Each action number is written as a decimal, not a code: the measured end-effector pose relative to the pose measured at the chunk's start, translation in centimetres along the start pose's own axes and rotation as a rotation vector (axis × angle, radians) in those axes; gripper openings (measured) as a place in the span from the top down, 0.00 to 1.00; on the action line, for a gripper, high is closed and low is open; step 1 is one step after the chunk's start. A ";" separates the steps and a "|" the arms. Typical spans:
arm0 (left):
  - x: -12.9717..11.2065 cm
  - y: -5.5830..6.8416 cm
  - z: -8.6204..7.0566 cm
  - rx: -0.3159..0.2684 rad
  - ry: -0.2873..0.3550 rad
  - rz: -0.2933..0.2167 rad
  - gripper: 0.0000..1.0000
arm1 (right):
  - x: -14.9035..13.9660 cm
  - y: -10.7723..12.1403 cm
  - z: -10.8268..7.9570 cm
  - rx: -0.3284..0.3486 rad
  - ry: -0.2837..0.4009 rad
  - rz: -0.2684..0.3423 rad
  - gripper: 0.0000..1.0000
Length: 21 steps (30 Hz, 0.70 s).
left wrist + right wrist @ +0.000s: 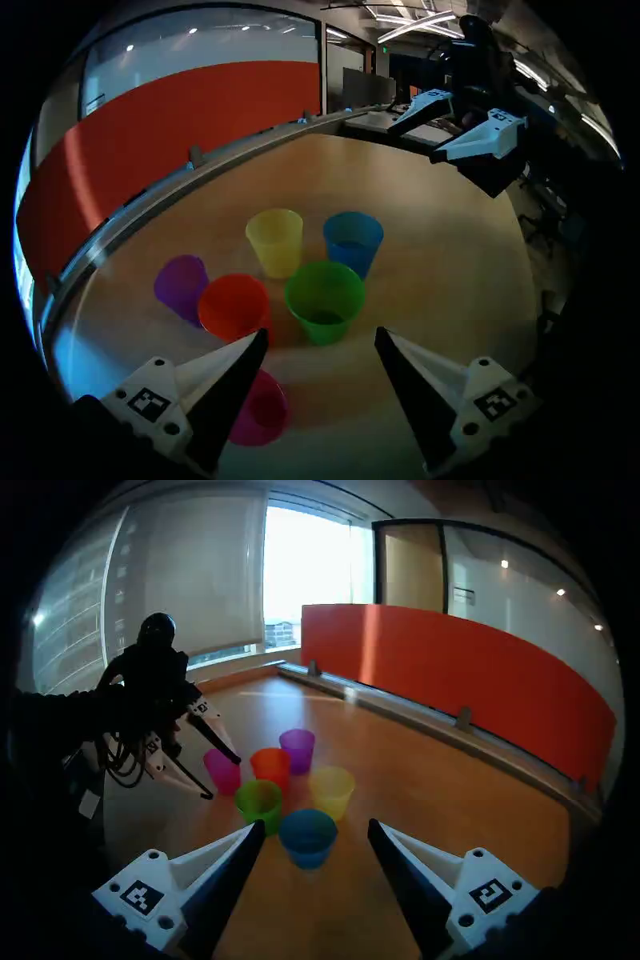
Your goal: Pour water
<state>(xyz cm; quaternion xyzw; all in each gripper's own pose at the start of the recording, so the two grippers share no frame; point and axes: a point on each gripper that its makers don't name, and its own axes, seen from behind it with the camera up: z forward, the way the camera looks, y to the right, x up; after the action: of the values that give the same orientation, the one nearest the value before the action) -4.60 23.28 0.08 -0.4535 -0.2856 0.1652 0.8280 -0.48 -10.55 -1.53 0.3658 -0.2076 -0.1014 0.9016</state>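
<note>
The left gripper hung spread and empty at the lower middle of its view, its fingers framing the green cup, probably lining up a grasp. The right gripper, likewise spread and holding nothing, framed the blue cup. Both cups stood mid-frame beside the yellow cup on the wooden table, bunched close, likely to keep pours short.

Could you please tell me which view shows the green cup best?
The left gripper view: the green cup stands large and unobstructed, its inside visible. The right gripper view shows the cup smaller, beside the blue cup.
</note>
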 end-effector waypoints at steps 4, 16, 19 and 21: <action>-0.1 0.1 0.7 -0.007 -0.010 -0.004 0.01 | -0.1 0.3 0.1 -0.004 -0.002 0.000 0.00; 0.0 0.0 2.7 -0.017 -0.040 -0.008 0.01 | -0.3 0.6 0.4 -0.003 -0.004 0.001 0.00; 0.1 0.0 3.1 -0.020 -0.042 -0.009 0.01 | -0.4 0.7 0.4 -0.004 -0.004 0.003 0.00; 0.1 0.0 3.4 -0.022 -0.044 -0.011 0.01 | -0.5 0.8 0.4 -0.005 -0.003 0.006 0.00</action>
<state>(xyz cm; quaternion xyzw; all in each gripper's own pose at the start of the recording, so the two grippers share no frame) -6.58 25.58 1.52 -0.4572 -0.3080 0.1675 0.8173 -1.04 -10.07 -0.89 0.3629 -0.2098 -0.0998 0.9024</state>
